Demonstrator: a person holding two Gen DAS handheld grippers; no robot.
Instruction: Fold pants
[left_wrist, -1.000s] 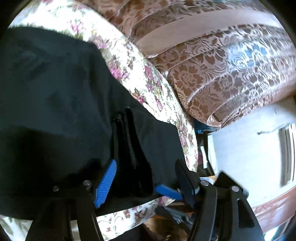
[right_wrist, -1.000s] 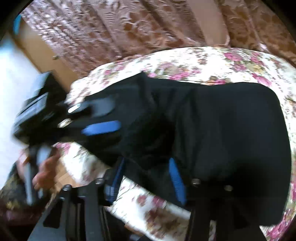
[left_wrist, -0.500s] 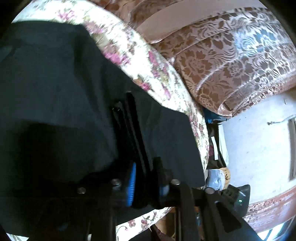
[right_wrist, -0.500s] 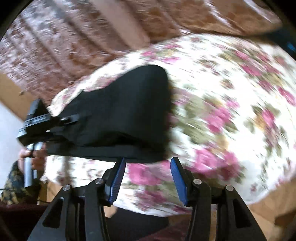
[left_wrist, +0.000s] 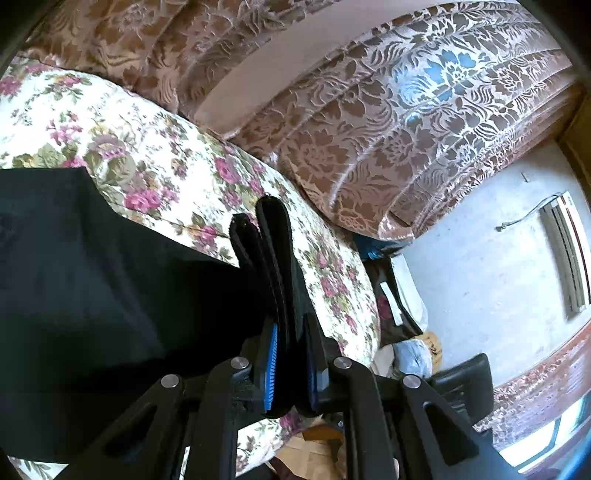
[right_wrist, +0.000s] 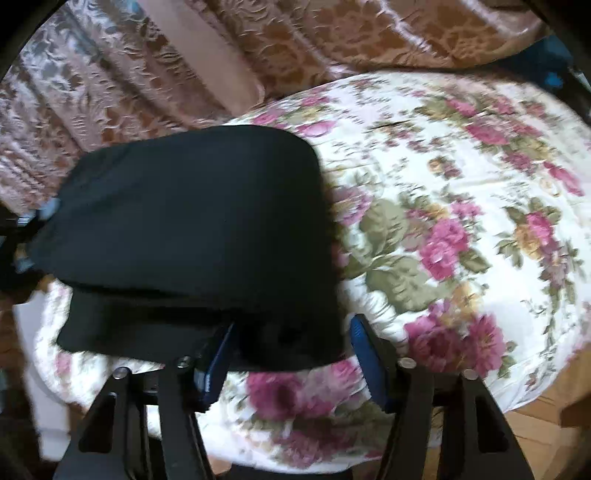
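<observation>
The black pants (right_wrist: 192, 229) lie folded on a floral quilt (right_wrist: 461, 206) — white ground with pink roses and green leaves — that covers a rounded cushion or bed edge. In the right wrist view the garment sits on the left part of the quilt as a thick, rounded stack with a lower layer jutting out beneath it toward the camera. In the left wrist view one end of the cloth is raised off the quilt, and several stacked hem edges stand up like thick black bands above the jaws.

The left gripper (left_wrist: 291, 365) has those layers between its blue pads (left_wrist: 271, 365); the jaws are narrow and closing on the fabric, which fills the gap between them.

The right gripper (right_wrist: 291, 354) stands about half wide at the near corner of the stack. The corner of the pants lies between its blue pads (right_wrist: 365, 354), but whether they press on the cloth I cannot tell; the picture is slightly blurred.

Behind the quilt hangs a brown and pink brocade curtain (left_wrist: 406, 122), and to the right in the left wrist view there is a pale wall (left_wrist: 491, 277) with clutter at its foot.
</observation>
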